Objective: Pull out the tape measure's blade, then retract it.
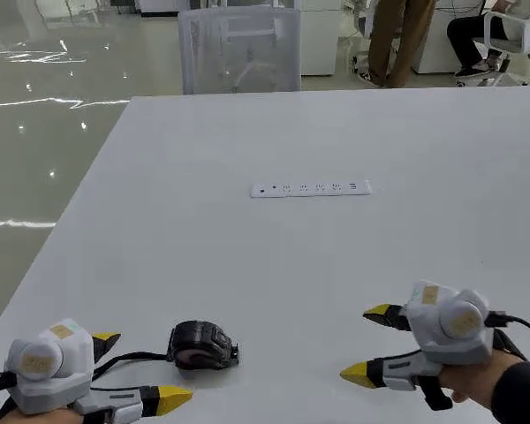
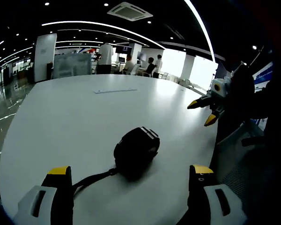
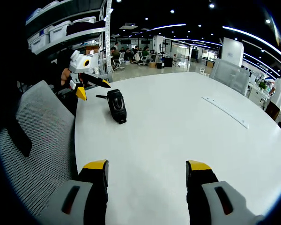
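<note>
The black tape measure point(image 1: 201, 345) lies on the white counter point(image 1: 274, 265) at the lower left, just beside the left tool point(image 1: 140, 369), whose jaws gape wide and empty, while the right tool point(image 1: 366, 344) at lower right likewise gapes, holding nothing.

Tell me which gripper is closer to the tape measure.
The left gripper: the tape measure lies just ahead of its jaws; the right gripper is well apart.

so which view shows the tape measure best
The left gripper view: the tape measure is close, large and centred. The head view shows it small, from above; the right gripper view shows it small and farther off.
</note>
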A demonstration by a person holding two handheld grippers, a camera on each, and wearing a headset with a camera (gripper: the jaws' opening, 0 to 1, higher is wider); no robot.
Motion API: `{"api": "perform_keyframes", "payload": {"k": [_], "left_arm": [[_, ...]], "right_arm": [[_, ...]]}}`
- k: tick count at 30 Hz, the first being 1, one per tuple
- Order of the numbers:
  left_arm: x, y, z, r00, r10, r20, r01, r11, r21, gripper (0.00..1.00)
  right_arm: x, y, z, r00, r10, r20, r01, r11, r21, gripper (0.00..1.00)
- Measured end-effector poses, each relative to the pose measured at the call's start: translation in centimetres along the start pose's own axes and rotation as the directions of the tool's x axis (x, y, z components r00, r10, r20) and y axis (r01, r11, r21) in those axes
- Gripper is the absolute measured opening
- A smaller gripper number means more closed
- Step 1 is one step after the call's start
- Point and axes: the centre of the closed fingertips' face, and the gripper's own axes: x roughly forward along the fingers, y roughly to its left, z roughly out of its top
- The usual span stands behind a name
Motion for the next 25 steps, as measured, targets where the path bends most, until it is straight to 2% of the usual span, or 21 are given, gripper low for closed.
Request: {"api": "perform_keyframes", "payload": {"k": [1,3,5,7,8,9,11,13,15,17,20,25], "left_arm": [[-0.3,0.2,-0.1,1.0000,0.005,0.001,-0.005,1.000,0.008,1.00],[-0.6,0.6,0.2,0.9995,0.014,0.029,-0.014,1.000,0.019,1.00],[-1.0,1.0,0.0,0.9994,0.018,0.030,-0.018,1.000,0.003,1.00],[-1.5,1.2,0.0,0.9985,0.043,0.036,-0.043,0.999,0.024,1.00],[-1.7,0.8,0.2,0.9981,0.032,0.053,-0.035,0.998,0.050,1.00],[-1.8,0.5,0.1,0.9985,0.024,0.050,-0.026,0.998,0.053,1.00],[-2.0,0.3,-0.2,0.9988,0.023,0.043,-0.026,0.996,0.082,1.00],[-2.2,0.2,-0.4,0.9990,0.024,0.037,-0.027,0.996,0.085,1.00],[-2.2,0.5,-0.5,0.9993,0.015,0.034,-0.016,0.999,0.047,0.99],[-2.2,1.0,-0.2,0.9978,0.033,0.057,-0.036,0.998,0.060,1.00],[-2.3,0.9,-0.2,0.9982,0.024,0.056,-0.027,0.997,0.066,1.00],[-2.3,0.8,0.1,0.9979,0.004,0.065,-0.009,0.997,0.082,1.00]], "right_arm": [[-0.6,-0.3,-0.6,0.9999,-0.017,0.002,0.017,1.000,0.016,0.67],[-1.3,-0.4,-1.4,0.9996,-0.028,-0.002,0.028,0.999,0.025,0.71],[-2.1,-0.7,-2.5,0.9987,-0.048,-0.017,0.049,0.998,0.043,0.73],[-2.9,-0.9,-3.4,0.9973,-0.070,-0.023,0.071,0.996,0.055,0.76],[-3.4,-1.5,-3.9,0.9936,-0.108,-0.033,0.109,0.993,0.050,0.77],[-3.8,-2.0,-4.3,0.9898,-0.139,-0.033,0.140,0.990,0.033,0.77],[-4.4,-2.2,-5.2,0.9894,-0.140,-0.039,0.142,0.988,0.061,0.80],[-4.7,-2.3,-5.8,0.9888,-0.142,-0.045,0.146,0.986,0.079,0.85],[-5.2,-2.5,-6.4,0.9882,-0.142,-0.059,0.146,0.986,0.084,0.90],[-5.8,-2.8,-6.7,0.9880,-0.143,-0.058,0.149,0.984,0.100,0.93],[-6.4,-3.1,-6.4,0.9879,-0.151,-0.037,0.154,0.979,0.132,0.98],[-7.1,-2.8,-6.7,0.9862,-0.162,-0.036,0.165,0.980,0.110,0.99]]}}
